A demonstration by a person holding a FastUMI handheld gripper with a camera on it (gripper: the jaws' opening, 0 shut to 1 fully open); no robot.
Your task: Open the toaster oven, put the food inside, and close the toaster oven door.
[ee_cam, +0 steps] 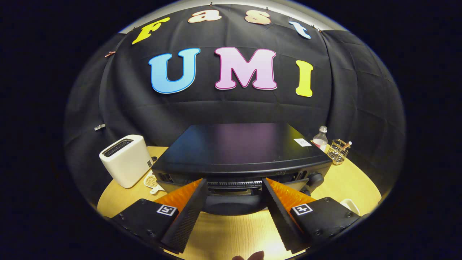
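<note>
The hand-held gripper (234, 184) hung spread wide above the pale wooden worktop (231, 231), its two black ridged fingers (189, 213) with orange backing parted and holding nothing. Just ahead of them, and seen from slightly above, stood the black box-shaped toaster oven (240, 150), its flat glossy top catching a faint blue and purple sheen. The front of the oven showed between the fingertips: a dark slotted strip ran across it, and below that a rounded dark shape bulged toward the gripper, though I could not tell whether the door was open or closed. A round black knob (315, 178) sat at the oven's right front corner, and a small white label (302, 142) lay on the right of its top. To the left of the oven stood a white rounded pop-up toaster (126, 160), and beside its base, near the left finger, rested a small white dish of pale beige pieces (152, 181). Beyond the oven's right rear corner stood a clear plastic bottle (320, 139) and, just beside it, a gold wire basket (338, 151). The rim of a white cup (350, 205) peeked out by the right finger.
</note>
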